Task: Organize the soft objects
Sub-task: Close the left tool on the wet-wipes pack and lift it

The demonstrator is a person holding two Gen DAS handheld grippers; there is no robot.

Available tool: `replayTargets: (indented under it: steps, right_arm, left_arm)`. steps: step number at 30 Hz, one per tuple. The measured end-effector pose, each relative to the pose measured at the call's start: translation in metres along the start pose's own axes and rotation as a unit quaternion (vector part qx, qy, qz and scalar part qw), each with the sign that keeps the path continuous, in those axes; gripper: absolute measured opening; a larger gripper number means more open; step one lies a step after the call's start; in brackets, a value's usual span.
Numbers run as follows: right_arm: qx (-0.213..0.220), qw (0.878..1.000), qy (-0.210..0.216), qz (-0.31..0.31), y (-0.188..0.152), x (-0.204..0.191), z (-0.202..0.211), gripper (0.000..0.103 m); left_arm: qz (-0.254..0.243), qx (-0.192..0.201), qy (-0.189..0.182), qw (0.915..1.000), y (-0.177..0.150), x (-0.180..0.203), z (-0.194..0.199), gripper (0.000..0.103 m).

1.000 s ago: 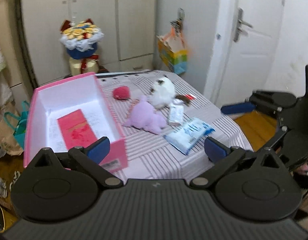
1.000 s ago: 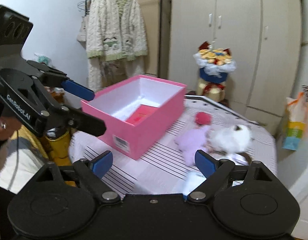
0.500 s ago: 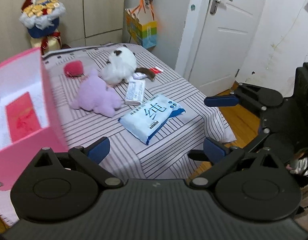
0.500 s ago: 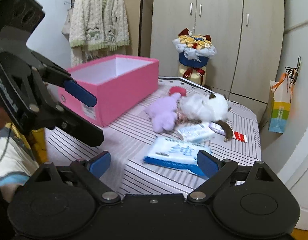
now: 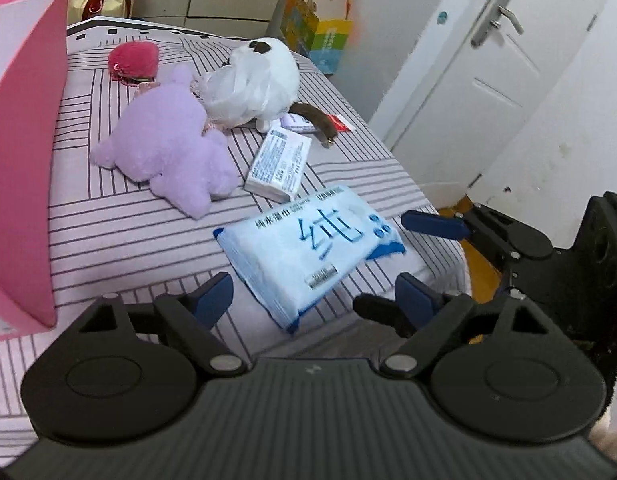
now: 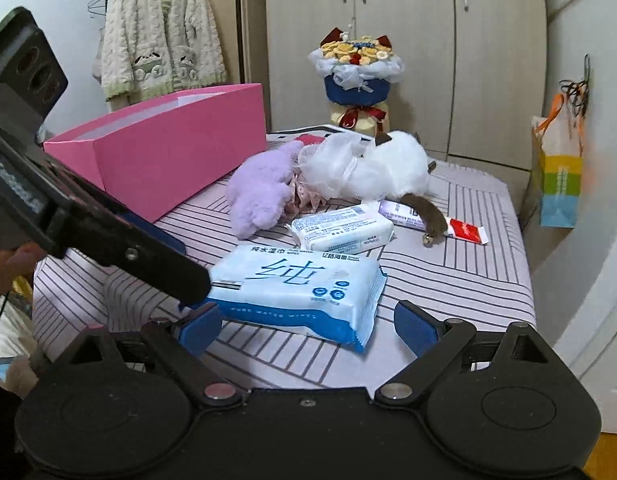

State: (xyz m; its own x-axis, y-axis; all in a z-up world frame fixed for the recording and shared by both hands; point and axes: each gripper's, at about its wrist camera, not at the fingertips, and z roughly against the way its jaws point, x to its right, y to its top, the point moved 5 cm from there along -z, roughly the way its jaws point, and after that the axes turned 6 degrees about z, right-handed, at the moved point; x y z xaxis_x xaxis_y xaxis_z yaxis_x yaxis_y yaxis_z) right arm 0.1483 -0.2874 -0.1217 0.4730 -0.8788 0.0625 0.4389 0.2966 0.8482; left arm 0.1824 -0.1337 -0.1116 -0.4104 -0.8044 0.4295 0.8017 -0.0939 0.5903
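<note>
Left gripper [image 5: 312,296]: jaws apart, just been narrowing, nothing clamped; the blue wipes pack [image 5: 308,252] lies between and just ahead of its tips. Right gripper [image 6: 308,326]: jaws wide, gripping nothing, at the same pack's near edge. Pack sits near the striped bed's [image 5: 128,240] front corner, bare cloth around it. Beyond: small tissue pack [image 5: 278,164], purple plush [image 5: 168,148], white plush [image 5: 252,80], red pouch [image 5: 134,60]. Pink box [image 6: 164,144] stands left, interior hidden. Wardrobe [image 6: 408,20] and door [image 5: 488,60] behind.
</note>
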Motion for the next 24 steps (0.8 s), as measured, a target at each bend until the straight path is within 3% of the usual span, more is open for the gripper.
replayTargets:
  steps: [4,7,11,15,24]
  right_arm:
    - [0.003,1.000,0.024,0.011,0.001,0.004,-0.007,0.095]
    - [0.013,0.999,0.029,0.014,-0.002,0.006,-0.018,0.095]
    - [0.021,0.999,0.045,-0.005,-0.007,0.004,-0.023,0.095]
    - [0.032,0.999,0.028,-0.011,-0.011,-0.003,-0.024,0.089]
    - [0.042,0.998,-0.040,-0.036,-0.013,-0.025,-0.019,0.084]
  left_arm:
    - [0.022,0.007,0.003,0.9997,0.005,-0.005,-0.016,0.081]
    - [0.041,0.035,0.019,0.9983,0.008,-0.014,-0.023,0.079]
    - [0.026,0.056,0.042,0.9972,0.003,-0.011,-0.022,0.072]
    - [0.023,0.066,0.049,0.9964,-0.002,-0.007,-0.021,0.060]
    - [0.030,0.094,0.038,0.9944,-0.008,0.002,-0.023,0.057]
